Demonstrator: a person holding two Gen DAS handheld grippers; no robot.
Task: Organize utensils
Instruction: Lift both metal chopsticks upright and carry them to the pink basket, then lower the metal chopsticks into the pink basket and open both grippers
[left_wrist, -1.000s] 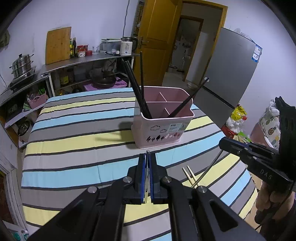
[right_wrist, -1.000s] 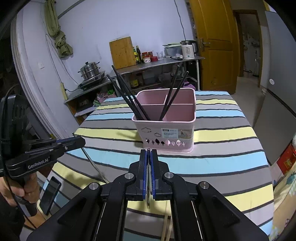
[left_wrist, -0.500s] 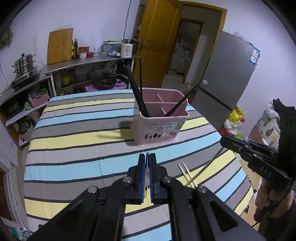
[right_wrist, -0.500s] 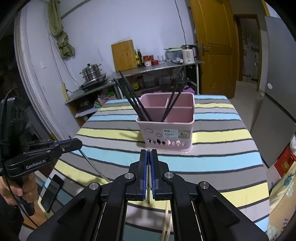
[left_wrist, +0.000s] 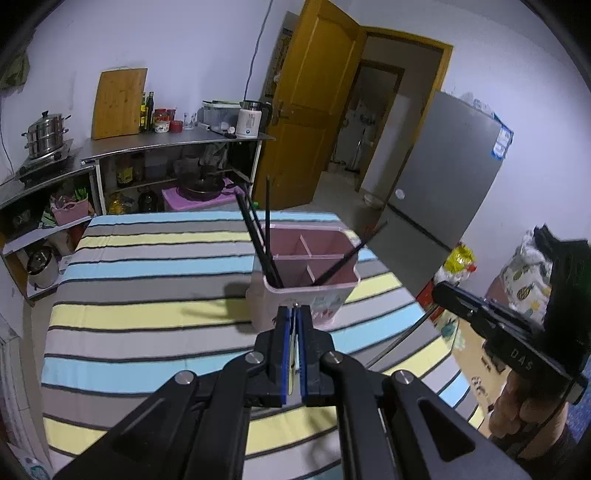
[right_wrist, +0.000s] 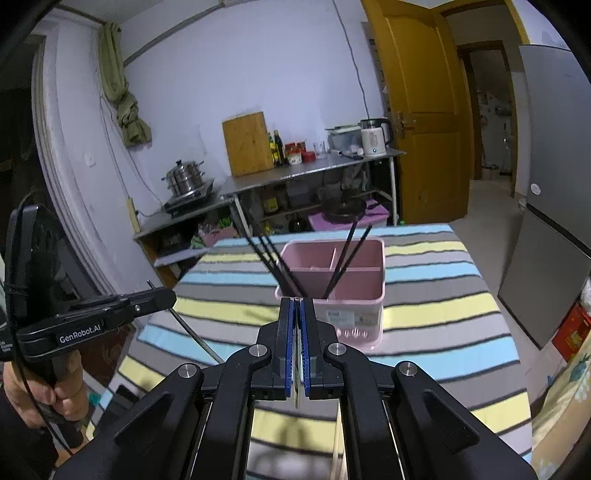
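A pink divided caddy (left_wrist: 306, 266) (right_wrist: 332, 288) stands on the striped table and holds several black chopsticks (left_wrist: 258, 236) (right_wrist: 275, 266). My left gripper (left_wrist: 294, 314) is shut on a thin silver chopstick (right_wrist: 192, 332), which slants down from its tip in the right wrist view. My right gripper (right_wrist: 297, 306) is shut on another silver chopstick (left_wrist: 402, 341), which hangs down toward the table. Both grippers hover above the cloth on the near side of the caddy, apart from it. Pale wooden chopsticks (right_wrist: 340, 432) lie on the table under the right gripper.
The striped tablecloth (left_wrist: 147, 288) covers the whole table. A steel shelf (right_wrist: 314, 171) with a kettle, bottles and a cutting board stands behind it. A grey fridge (left_wrist: 443, 177) and an open yellow door (left_wrist: 314, 122) are to the right. A hand (right_wrist: 40, 387) grips the left gripper's handle.
Both grippers have risen with their silver chopsticks still clamped. The caddy now sits lower and nearer the fingertips in both views. The wooden chopsticks have left the left wrist view.
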